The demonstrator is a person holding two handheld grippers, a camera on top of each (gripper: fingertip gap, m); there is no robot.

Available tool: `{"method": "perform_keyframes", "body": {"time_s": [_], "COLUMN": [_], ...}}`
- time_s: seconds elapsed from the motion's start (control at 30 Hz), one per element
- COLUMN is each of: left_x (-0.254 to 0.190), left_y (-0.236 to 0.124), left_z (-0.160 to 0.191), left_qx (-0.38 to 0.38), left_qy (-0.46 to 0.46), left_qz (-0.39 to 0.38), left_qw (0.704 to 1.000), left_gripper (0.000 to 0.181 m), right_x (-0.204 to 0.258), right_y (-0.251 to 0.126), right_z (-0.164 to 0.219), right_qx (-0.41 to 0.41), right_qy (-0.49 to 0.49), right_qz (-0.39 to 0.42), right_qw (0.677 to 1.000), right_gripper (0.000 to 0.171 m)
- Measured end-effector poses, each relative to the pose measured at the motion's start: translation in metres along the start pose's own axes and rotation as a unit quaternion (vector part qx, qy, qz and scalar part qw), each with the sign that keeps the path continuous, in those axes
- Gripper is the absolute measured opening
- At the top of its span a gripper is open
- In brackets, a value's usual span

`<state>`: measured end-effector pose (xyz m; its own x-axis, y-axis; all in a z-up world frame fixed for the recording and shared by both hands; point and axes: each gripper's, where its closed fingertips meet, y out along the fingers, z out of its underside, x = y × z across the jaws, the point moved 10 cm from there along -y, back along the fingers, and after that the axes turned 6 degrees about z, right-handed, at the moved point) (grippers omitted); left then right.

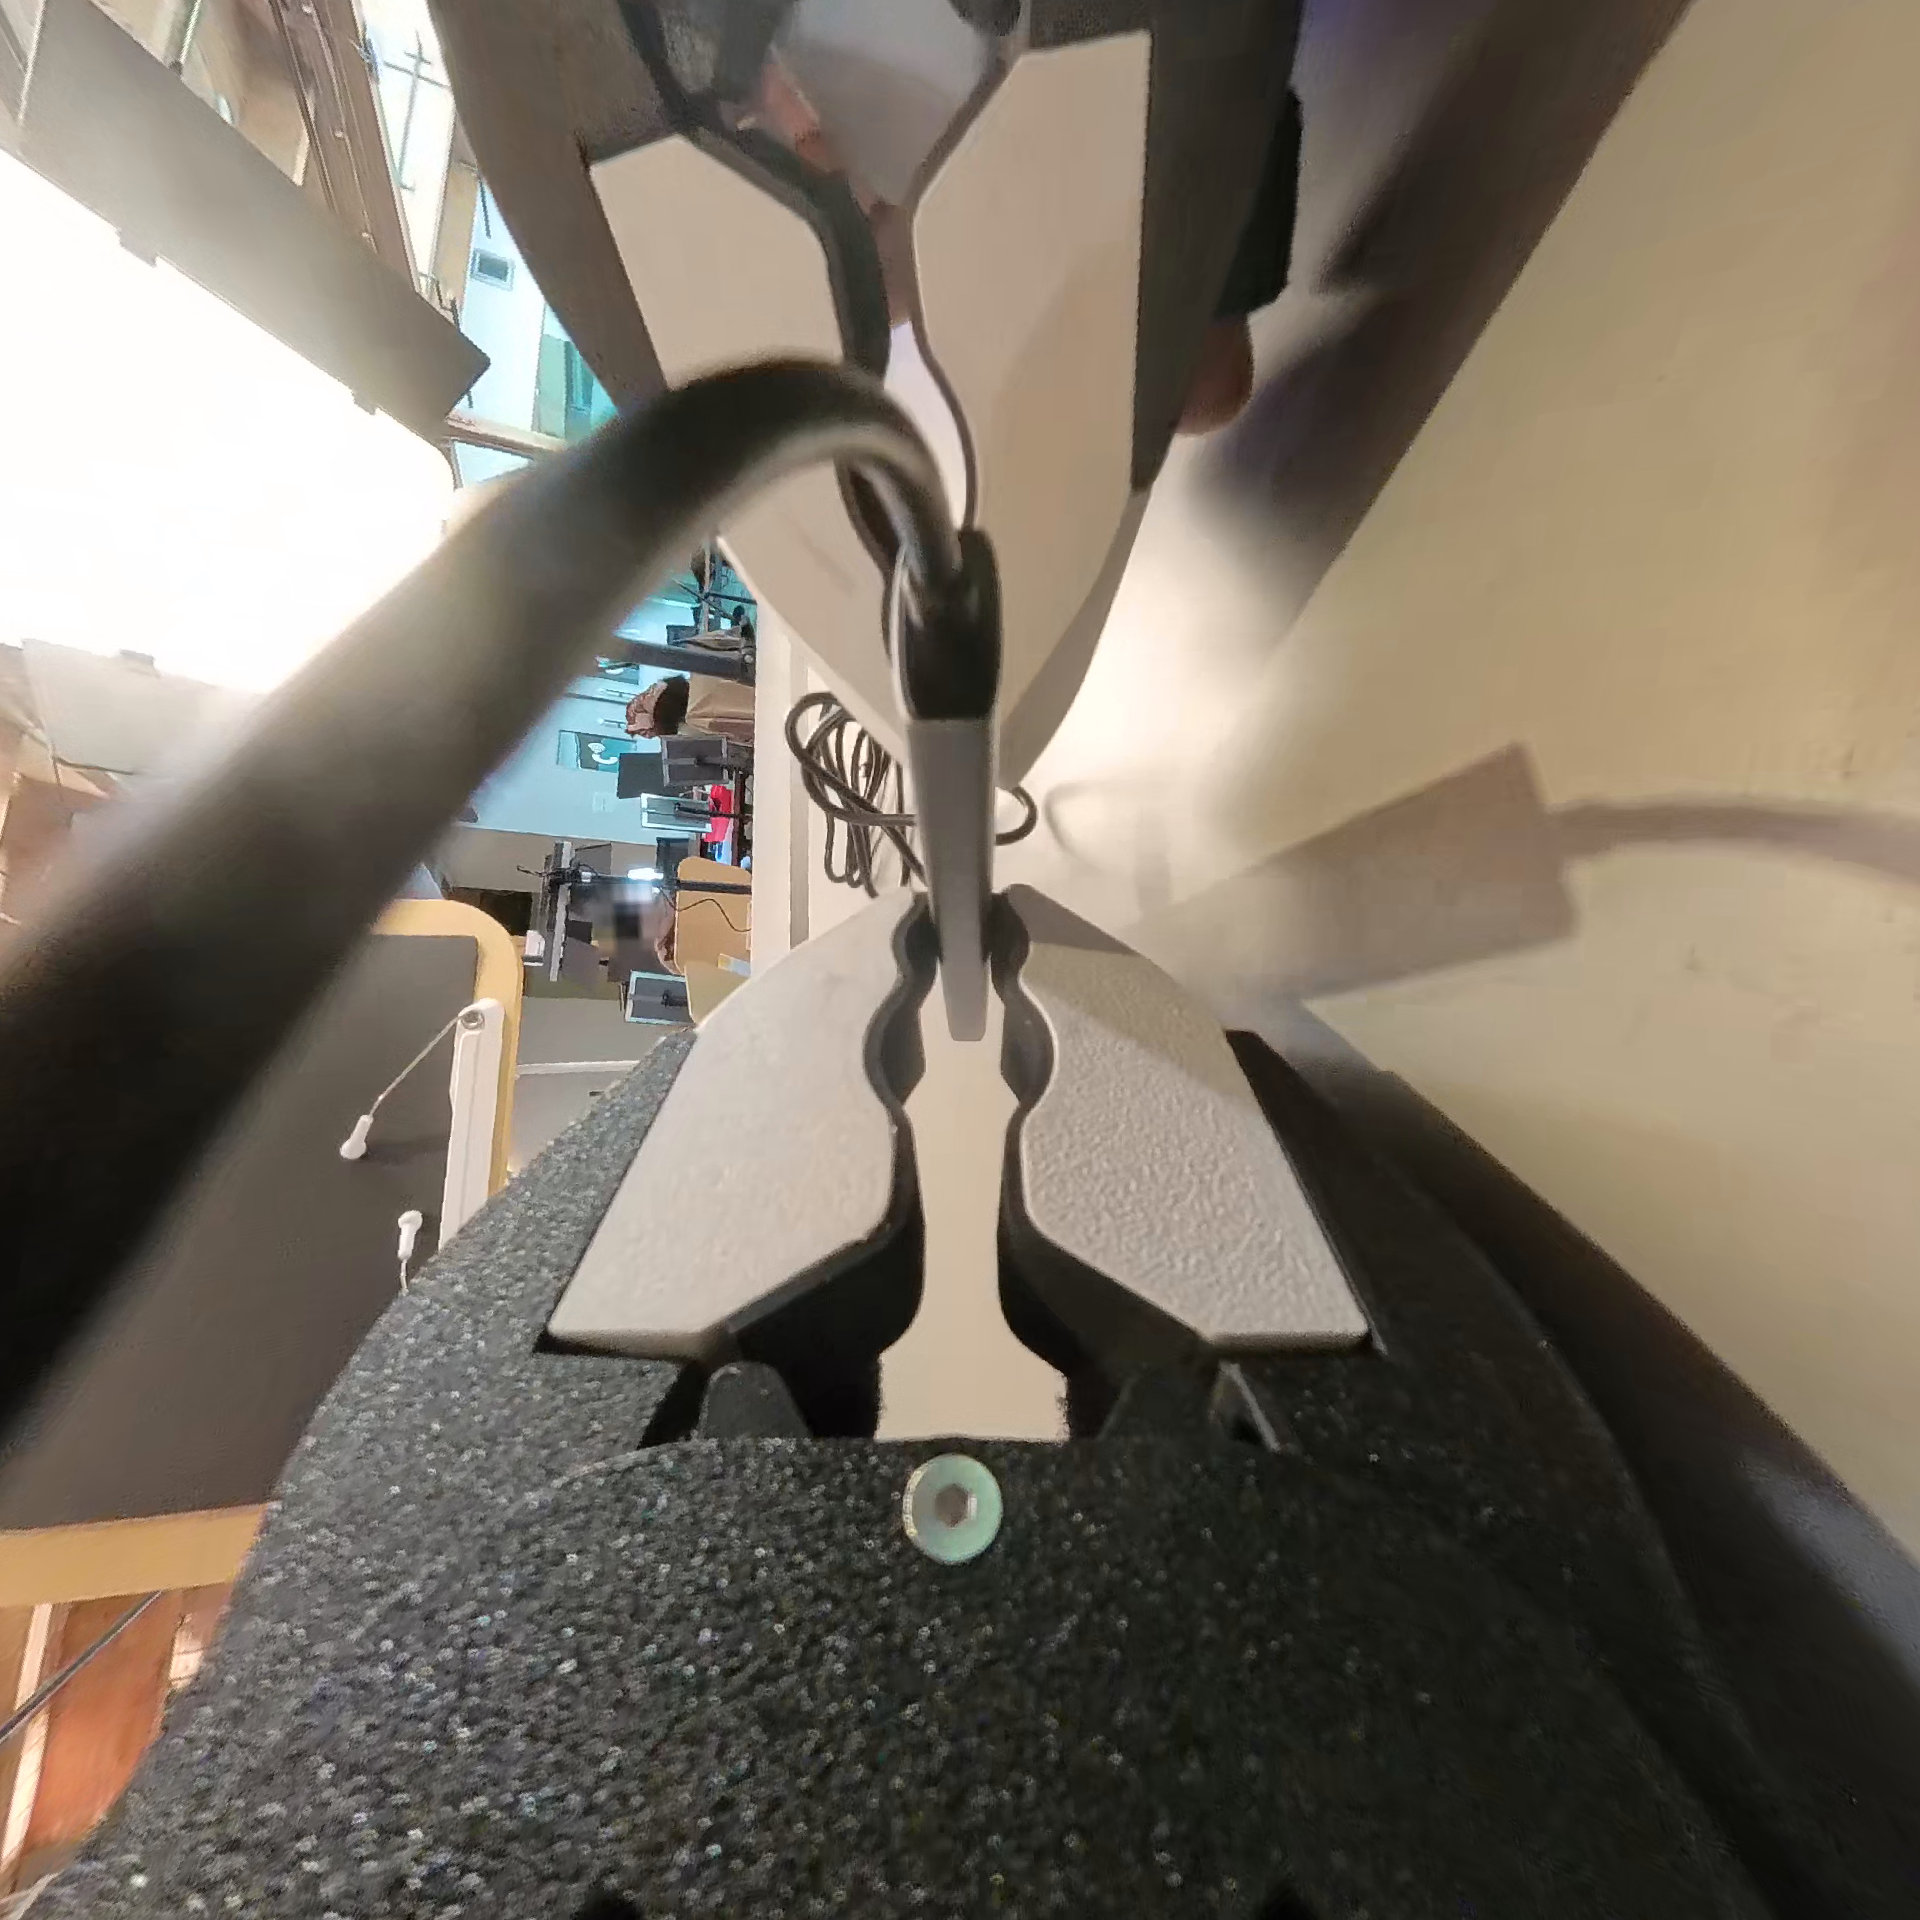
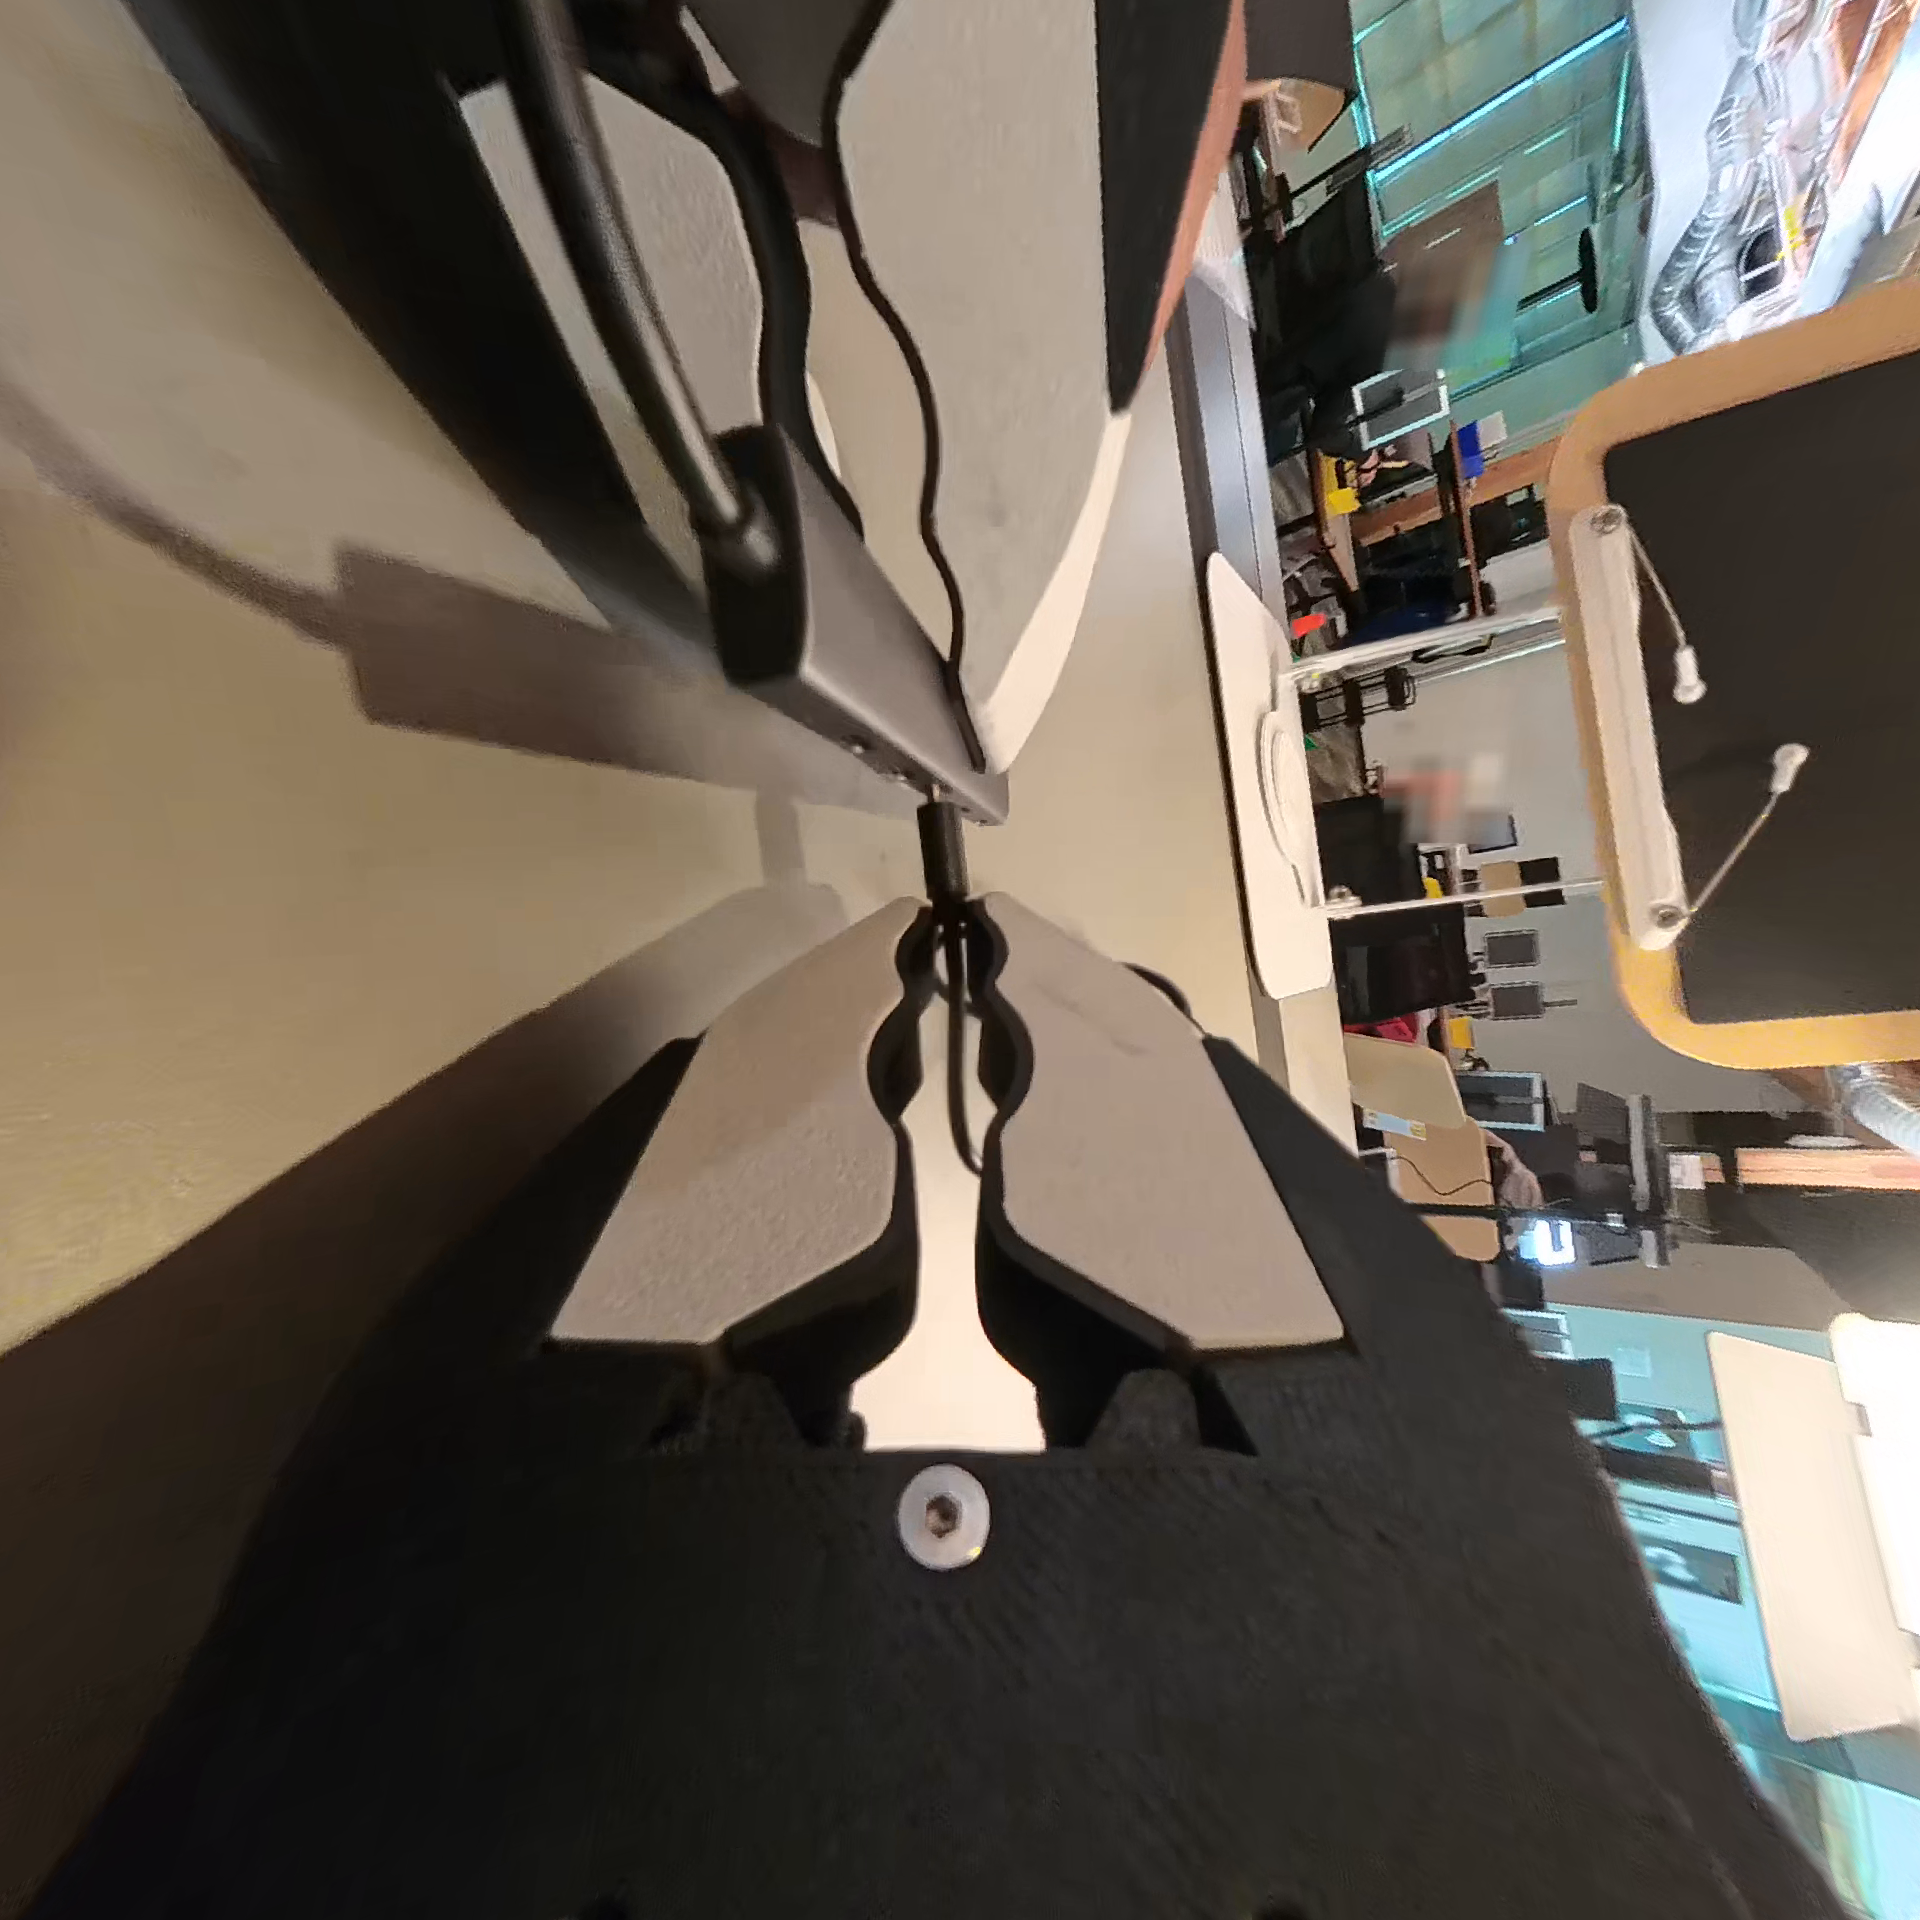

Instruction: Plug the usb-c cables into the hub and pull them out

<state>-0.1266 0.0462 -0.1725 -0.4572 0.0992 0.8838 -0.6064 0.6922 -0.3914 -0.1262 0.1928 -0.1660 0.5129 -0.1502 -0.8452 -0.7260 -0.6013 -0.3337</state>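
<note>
Left gripper (image 1: 961, 961) jaws clamp the slim grey metal hub (image 1: 954, 831) while right gripper (image 2: 951, 925) jaws pinch the thin black usb-c cable's plug (image 2: 943, 850) at its port; insertion or withdrawal demands straight alignment.

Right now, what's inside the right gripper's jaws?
The right gripper pinches the thin black USB-C cable just behind its plug, which meets the grey hub's end. The plug's metal tip is hidden, so insertion depth is unclear.

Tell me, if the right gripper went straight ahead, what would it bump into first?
Probably the grey hub: the right gripper holds a black plug already at the hub's edge, directly ahead.
</note>
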Motion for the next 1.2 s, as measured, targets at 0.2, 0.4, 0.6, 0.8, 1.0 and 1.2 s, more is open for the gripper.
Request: {"method": "perform_keyframes", "body": {"time_s": [0.2, 0.4, 0.6, 0.8, 1.0, 1.2], "left_x": [0.0009, 0.001, 0.0028, 0.0049, 0.0048, 0.0053], "left_y": [0.0015, 0.0055, 0.0063, 0.0053, 0.0067, 0.007], "left_z": [-0.0009, -0.0031, -0.0046, -0.0053, -0.0063, -0.0049], "left_qx": [0.001, 0.019, 0.03, 0.034, 0.05, 0.043], "left_qy": [-0.018, -0.04, -0.057, -0.072, -0.081, -0.069], "left_qz": [0.004, 0.012, 0.014, 0.015, 0.014, 0.012], "left_qw": [1.0, 0.999, 0.998, 0.997, 0.995, 0.997], "left_gripper": [0.01, 0.01, 0.011, 0.01, 0.011, 0.012], "right_x": [-0.002, -0.0021, -0.0026, -0.004, -0.0036, -0.0042], "right_y": [0.0, 0.003, 0.0037, 0.0036, 0.0043, 0.0029], "right_z": [0.0, 0.0004, -0.0009, -0.0023, -0.0045, -0.0018], "right_qx": [0.002, 0.019, 0.021, 0.013, 0.017, 0.006], "right_qy": [0.003, 0.01, 0.006, 0.015, 0.014, 0.02], "right_qz": [-0.005, -0.006, 0.0, 0.005, 0.01, 0.011], "right_qw": [1.0, 1.0, 1.0, 1.0, 1.0, 1.0], "right_gripper": [0.005, 0.004, 0.004, 0.004, 0.004, 0.005]}}
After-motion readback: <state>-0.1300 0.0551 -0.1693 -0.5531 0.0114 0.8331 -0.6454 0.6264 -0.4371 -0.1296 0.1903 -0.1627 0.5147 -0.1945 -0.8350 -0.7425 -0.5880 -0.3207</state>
